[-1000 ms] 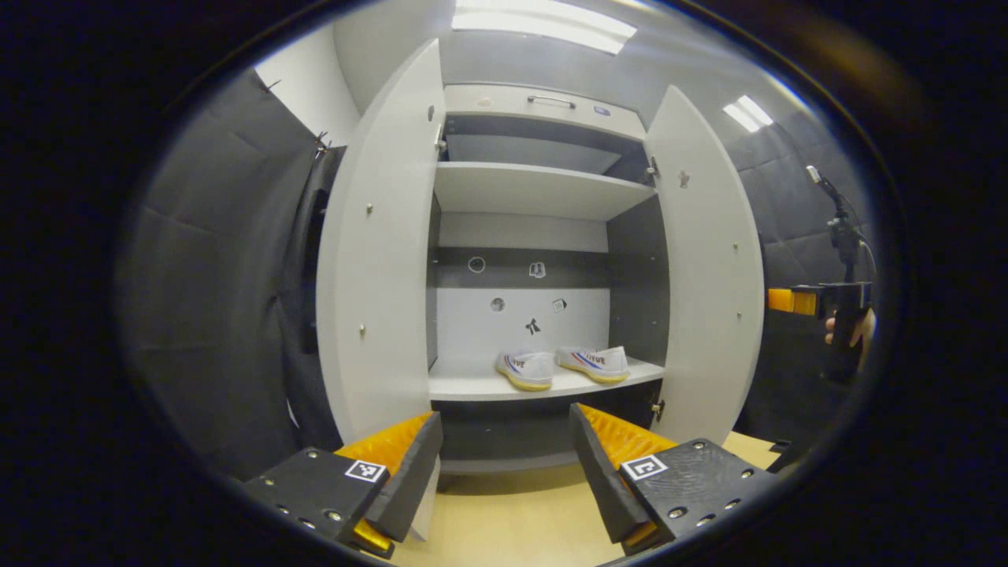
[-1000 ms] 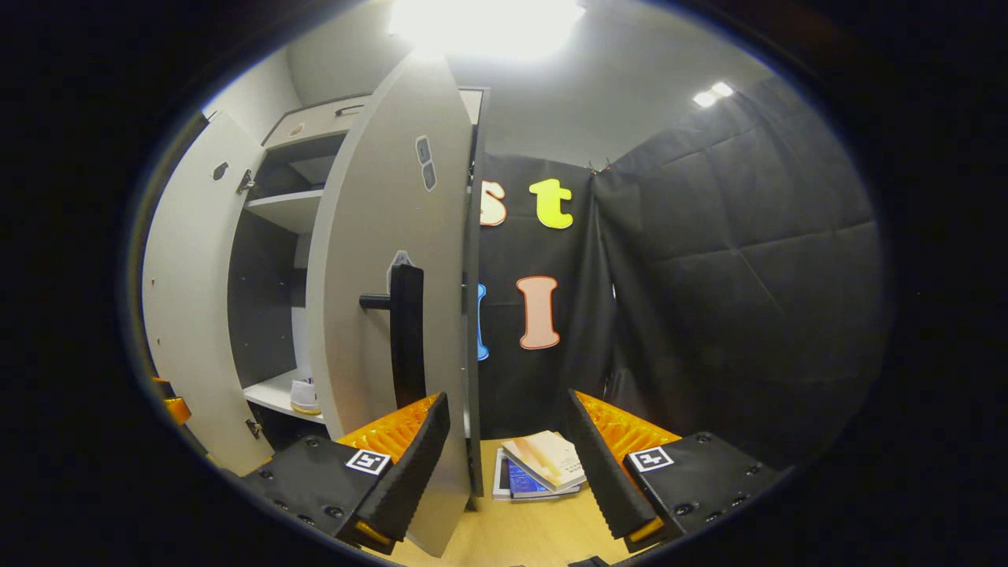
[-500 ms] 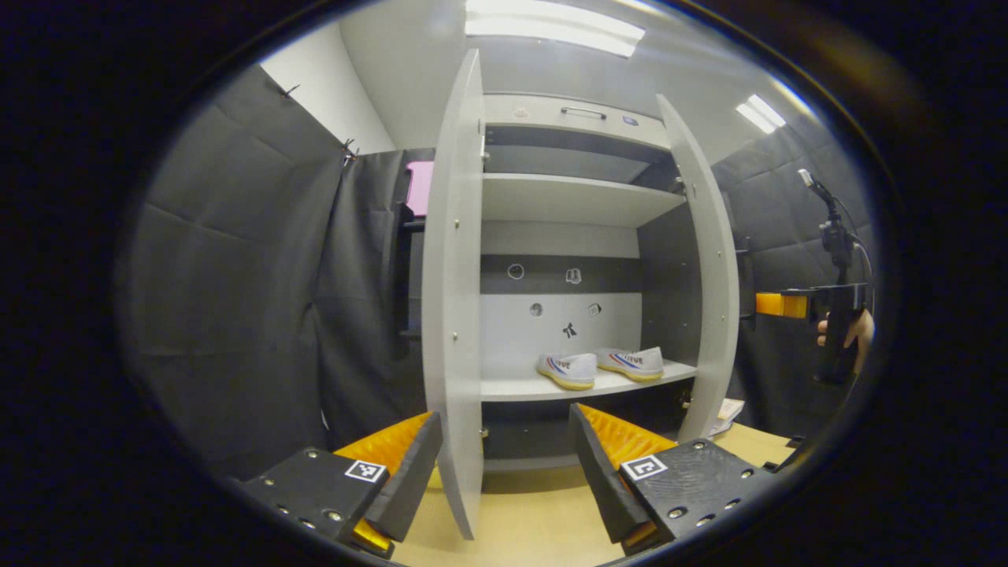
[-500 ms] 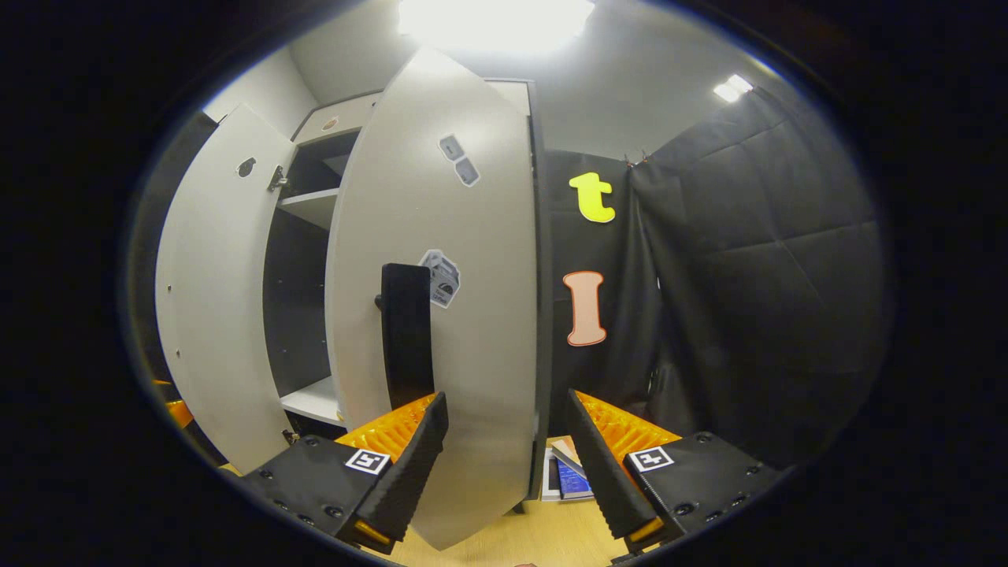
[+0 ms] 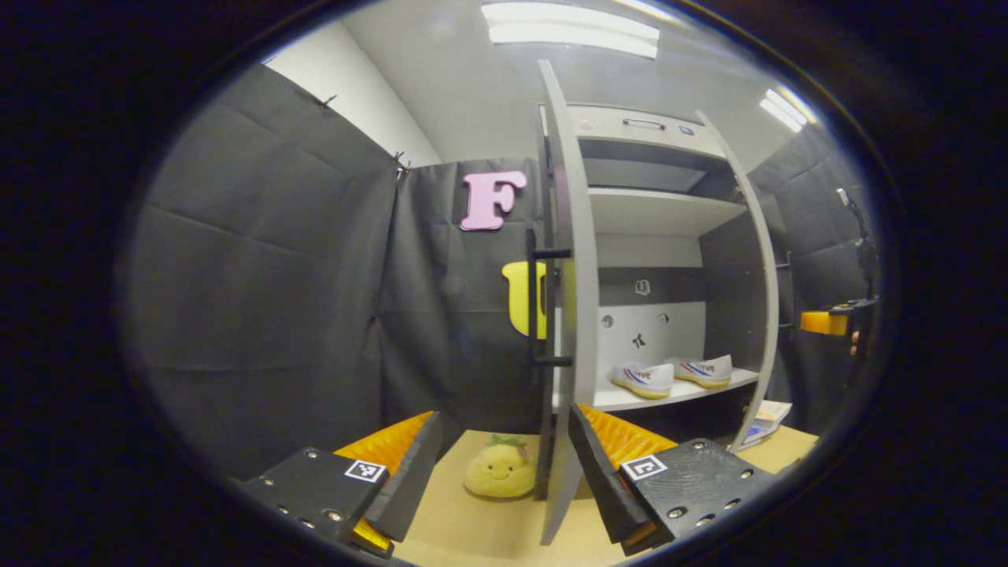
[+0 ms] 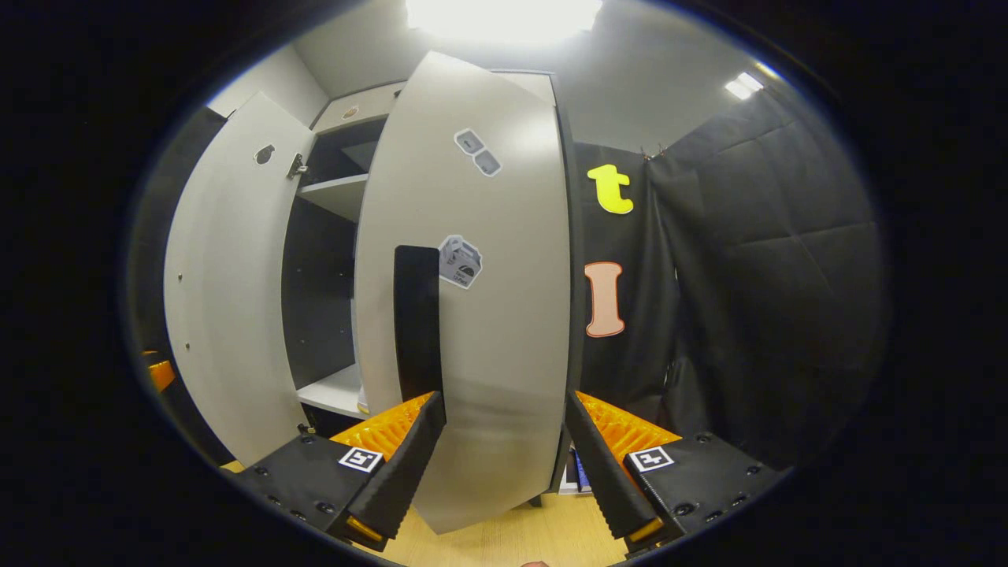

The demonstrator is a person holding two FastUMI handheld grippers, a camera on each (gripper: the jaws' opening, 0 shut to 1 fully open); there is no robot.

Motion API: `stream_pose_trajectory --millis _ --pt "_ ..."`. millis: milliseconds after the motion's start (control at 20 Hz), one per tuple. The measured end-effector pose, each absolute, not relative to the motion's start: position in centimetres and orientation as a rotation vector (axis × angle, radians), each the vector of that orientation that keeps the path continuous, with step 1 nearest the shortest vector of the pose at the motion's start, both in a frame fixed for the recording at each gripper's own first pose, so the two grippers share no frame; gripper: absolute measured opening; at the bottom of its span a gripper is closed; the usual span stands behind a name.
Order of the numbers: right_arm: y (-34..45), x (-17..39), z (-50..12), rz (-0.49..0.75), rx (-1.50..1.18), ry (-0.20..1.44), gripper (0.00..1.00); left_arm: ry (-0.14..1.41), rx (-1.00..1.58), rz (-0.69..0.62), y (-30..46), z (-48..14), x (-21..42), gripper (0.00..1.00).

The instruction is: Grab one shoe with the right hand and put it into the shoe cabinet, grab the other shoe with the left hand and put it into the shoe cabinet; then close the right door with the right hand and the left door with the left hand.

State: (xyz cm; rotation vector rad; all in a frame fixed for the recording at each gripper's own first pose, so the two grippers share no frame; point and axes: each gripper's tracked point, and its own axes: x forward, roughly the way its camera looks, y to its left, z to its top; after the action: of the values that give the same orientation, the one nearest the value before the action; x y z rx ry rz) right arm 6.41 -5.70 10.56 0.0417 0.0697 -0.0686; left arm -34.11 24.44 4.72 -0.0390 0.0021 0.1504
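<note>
Shoes (image 5: 673,374), both white sneakers, sit side by side on the shoe cabinet's (image 5: 654,213) lower shelf, so only closing the right door (image 6: 480,299) and left door (image 5: 568,315) remains, with the right hand-held gripper (image 6: 504,441) and left hand-held gripper (image 5: 504,457) spread wide, empty.

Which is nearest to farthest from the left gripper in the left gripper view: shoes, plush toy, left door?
1. left door: its edge stands between the fingers of the left gripper.
2. plush toy: on the floor, just beyond the fingertips.
3. shoes: on the cabinet shelf, well behind the door.
</note>
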Motion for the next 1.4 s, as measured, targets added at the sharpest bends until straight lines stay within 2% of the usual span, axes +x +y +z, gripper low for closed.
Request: stream_pose_trajectory --millis 350,600,800,1100,1400 --pt "-8.2 3.3 9.4 -0.132 0.049 0.089 0.98 0.000 -0.030 0.246 30.1 7.2 -31.6 0.92" --pt "-10.0 1.5 7.7 -0.174 0.060 0.129 0.98 0.020 -0.023 0.198 28.4 7.7 -28.2 0.93" --pt "-11.1 0.8 6.9 -0.196 0.073 0.140 0.98 0.020 0.009 0.224 28.0 7.9 -28.0 0.91" --pt "-11.1 1.7 6.3 -0.167 0.073 0.146 0.97 0.024 -0.070 0.131 23.2 8.0 -27.7 0.92" --pt "-12.1 2.5 5.9 -0.154 0.031 0.150 0.98 0.007 -0.121 -0.035 13.7 8.0 -24.7 0.92"
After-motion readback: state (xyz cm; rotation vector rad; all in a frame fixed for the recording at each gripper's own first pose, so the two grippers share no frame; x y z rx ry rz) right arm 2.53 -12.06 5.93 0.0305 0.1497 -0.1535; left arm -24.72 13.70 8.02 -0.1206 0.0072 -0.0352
